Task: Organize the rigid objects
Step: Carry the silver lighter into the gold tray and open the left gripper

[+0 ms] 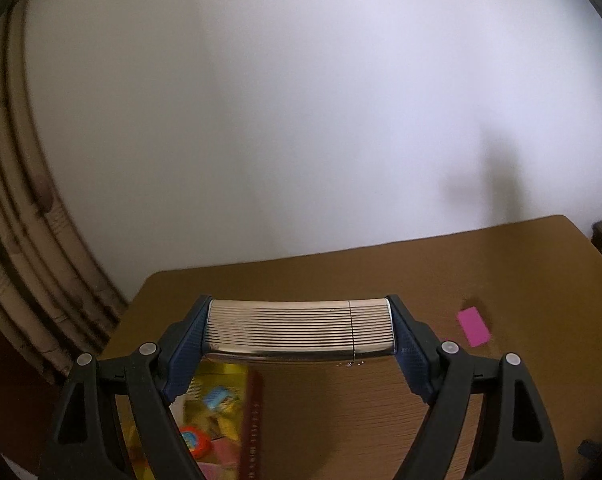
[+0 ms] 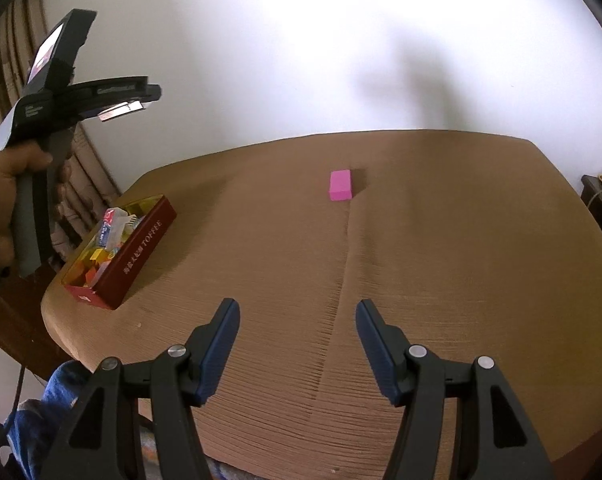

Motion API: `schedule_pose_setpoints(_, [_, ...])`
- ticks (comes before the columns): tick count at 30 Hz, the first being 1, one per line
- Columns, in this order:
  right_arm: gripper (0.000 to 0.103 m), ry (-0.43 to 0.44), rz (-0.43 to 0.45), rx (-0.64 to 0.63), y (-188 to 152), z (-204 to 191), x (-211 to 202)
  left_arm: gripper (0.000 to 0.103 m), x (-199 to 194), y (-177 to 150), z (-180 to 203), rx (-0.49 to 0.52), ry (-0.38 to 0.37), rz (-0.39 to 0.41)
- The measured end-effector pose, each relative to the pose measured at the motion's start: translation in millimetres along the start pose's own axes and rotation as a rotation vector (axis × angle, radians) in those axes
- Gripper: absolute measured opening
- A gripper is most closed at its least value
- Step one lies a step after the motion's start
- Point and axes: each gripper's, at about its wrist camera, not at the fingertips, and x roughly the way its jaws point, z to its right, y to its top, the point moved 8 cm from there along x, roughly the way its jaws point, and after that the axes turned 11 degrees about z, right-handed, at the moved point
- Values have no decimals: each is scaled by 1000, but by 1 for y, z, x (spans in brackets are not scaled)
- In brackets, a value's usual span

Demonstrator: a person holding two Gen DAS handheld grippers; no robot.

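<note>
Left gripper [image 1: 300, 330] clamps ribbed metal case [image 1: 300, 330] — red tin [image 2: 119, 250] below; right gripper [image 2: 297, 346] parted, empty — pink block [image 2: 339, 186] ahead.

A plain white wall [image 2: 301, 40] stood behind the bench [image 2: 421, 280]. The bench had a brown ribbed cover with a fold line running down it. Beige curtains [image 1: 17, 200] with brown marks hung at the left. A dark piece of furniture [image 2: 599, 200] stood at the far right. Soft grey shadows lay on the wall.
</note>
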Motion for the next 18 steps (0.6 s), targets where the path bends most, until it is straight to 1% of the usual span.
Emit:
schedule_pose_setpoints(7, [62,23,2,-6,2,-6,-3,80,-4,1,-35,-14,69,-8])
schedule_pose_setpoints(11, [62,26,4,-6,2,-6,-5,80,-1,0,-41,-16,95,-19])
schedule_pose_setpoints(18, [62,30,2,-8,2,-8,-3,80,11,-21,-53,-25,119,-59])
